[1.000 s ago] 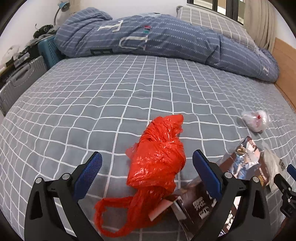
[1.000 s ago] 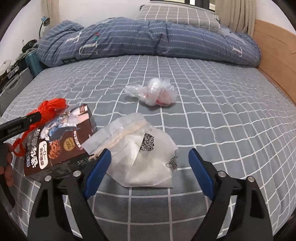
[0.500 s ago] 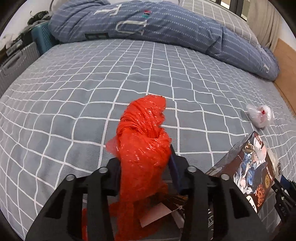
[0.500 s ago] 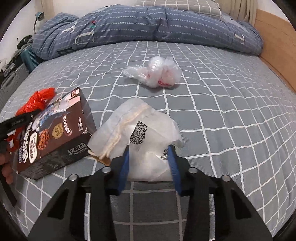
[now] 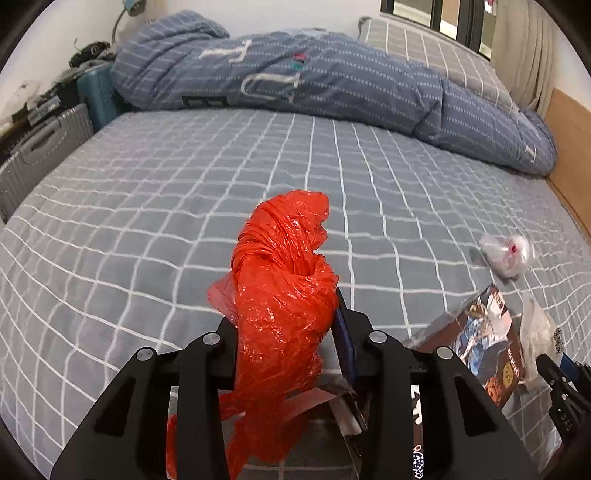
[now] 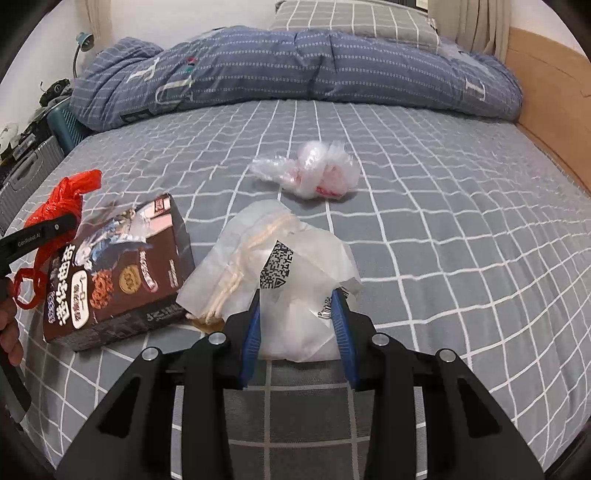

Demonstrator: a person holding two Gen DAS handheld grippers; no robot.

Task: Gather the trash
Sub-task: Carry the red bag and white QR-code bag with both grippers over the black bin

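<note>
- Two grippers work at the near edge of a bed (image 6: 461,229) covered in a grey sheet with a white grid, each pinching a piece of trash.
- Nearest in the left wrist view, the left gripper (image 5: 284,325) has its jaws pressed in tight on a crumpled red bag (image 5: 284,295); the bag bulges up above the fingers and trails down below them, its looped handle hanging low.
- In the right wrist view, the right gripper (image 6: 295,314) has its blue pads against both sides of a white bag (image 6: 295,266) that bears a black QR code and a cream drawstring; the jaws closed in over the last second and have since held about steady, with the bag squeezed between them.
- Just left of the white bag, touching it, a brown snack box (image 6: 114,273) lies tilted on the sheet; the red bag (image 6: 59,199) and the black finger of the left gripper show at its far left side.
- A person's fingers (image 6: 9,332) show at the left edge of the right wrist view.
- Farther up the sheet, apart from both grippers, a clear plastic bag (image 6: 314,175) with red and white bits inside lies alone.
- At the far end, a blue striped quilt (image 6: 295,66) is heaped across the bed, with a checked pillow (image 6: 351,18) behind it.
- Beside the bed on the left stand a grey suitcase (image 5: 40,147) and a teal one (image 5: 98,96); a wooden board (image 6: 546,110) runs along the right.
</note>
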